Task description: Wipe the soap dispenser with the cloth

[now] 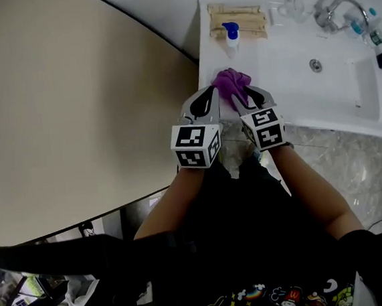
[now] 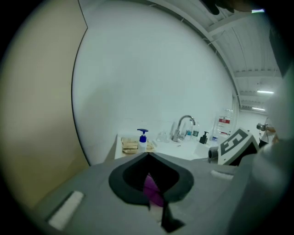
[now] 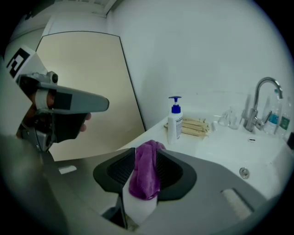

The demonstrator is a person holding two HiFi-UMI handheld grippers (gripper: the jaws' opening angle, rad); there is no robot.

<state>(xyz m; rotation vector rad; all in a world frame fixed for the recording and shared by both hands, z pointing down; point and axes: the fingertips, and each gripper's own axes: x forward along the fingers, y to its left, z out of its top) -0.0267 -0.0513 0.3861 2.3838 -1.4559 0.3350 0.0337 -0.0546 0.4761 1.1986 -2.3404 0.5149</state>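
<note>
A white soap dispenser [image 1: 232, 36] with a blue pump stands at the back left of the white counter [image 1: 282, 53], also seen as the dispenser [image 2: 143, 139] and the dispenser [image 3: 174, 123]. A purple cloth [image 1: 230, 81] is bunched at the counter's front edge between both grippers. My left gripper [image 1: 213, 91] has its tips together [image 2: 148, 157], with a strip of the cloth [image 2: 152, 189] caught between the jaws. My right gripper [image 1: 242, 91] has its jaws apart [image 3: 146, 150]; the cloth [image 3: 144, 174] hangs loosely in the gap. Both grippers are well short of the dispenser.
A wooden slatted tray [image 1: 245, 19] lies just behind the dispenser. The basin [image 1: 336, 84] and faucet [image 1: 338, 8] are to the right, with small bottles [image 1: 367, 28] and glasses [image 3: 228, 118] around the tap. A beige panel [image 1: 72, 106] borders the counter on the left.
</note>
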